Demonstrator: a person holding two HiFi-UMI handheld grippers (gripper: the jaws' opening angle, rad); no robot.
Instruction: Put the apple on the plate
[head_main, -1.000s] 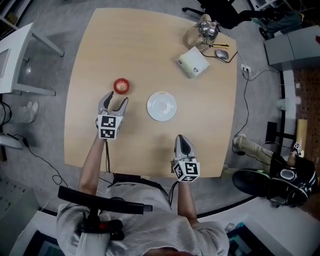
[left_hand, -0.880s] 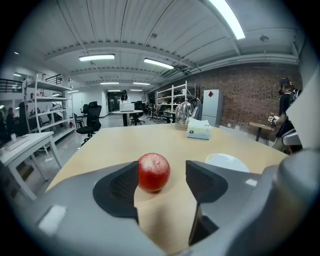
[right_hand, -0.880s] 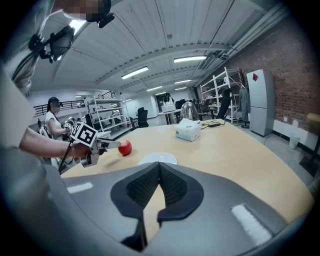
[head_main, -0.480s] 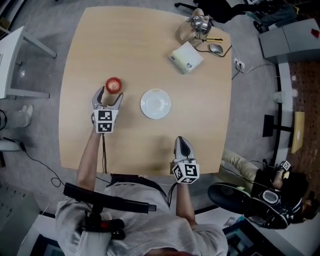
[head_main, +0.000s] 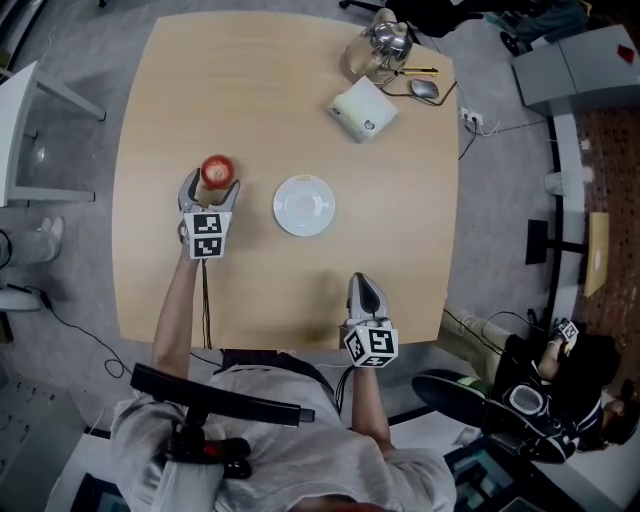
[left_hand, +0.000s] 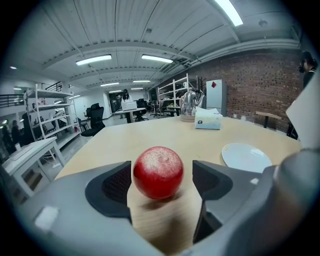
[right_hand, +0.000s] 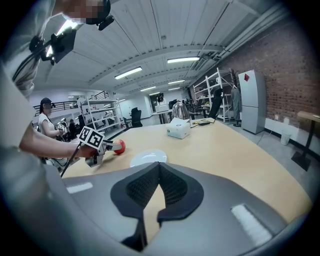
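Between the opening jaws of the left gripper, the apple sat on the tabletop, clear of both pads. Beside it to the right lay the plate. Well apart, the right gripper had its jaws clenched, grasping nothing.

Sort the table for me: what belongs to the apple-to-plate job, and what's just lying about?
Job: apple; plate; left gripper, jaws opening, apple between them.
Lying about: tissue box, kettle, mouse; right gripper, shut, empty.
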